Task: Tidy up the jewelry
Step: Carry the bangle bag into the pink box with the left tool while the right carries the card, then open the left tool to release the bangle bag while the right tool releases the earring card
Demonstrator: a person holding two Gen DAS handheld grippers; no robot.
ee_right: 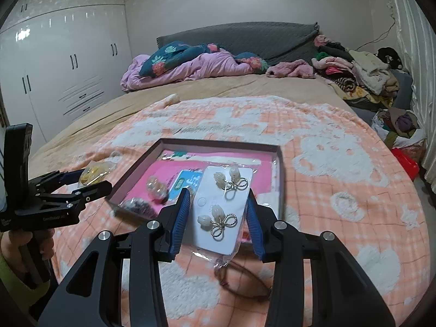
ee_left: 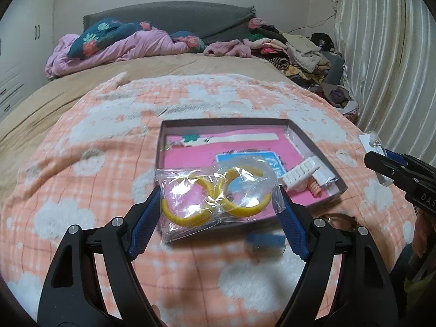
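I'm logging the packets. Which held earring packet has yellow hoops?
The one in the left gripper: a clear bag of yellow hoops. The right gripper holds a white card of flower earrings.

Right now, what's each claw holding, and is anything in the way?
Left gripper shut on bag of yellow hoops. Right gripper shut on earring card. Both above the box. Glasses on the blanket below.

Bagged yellow hoops (ee_left: 215, 199), carded earrings (ee_right: 222, 209), seemingly aloft
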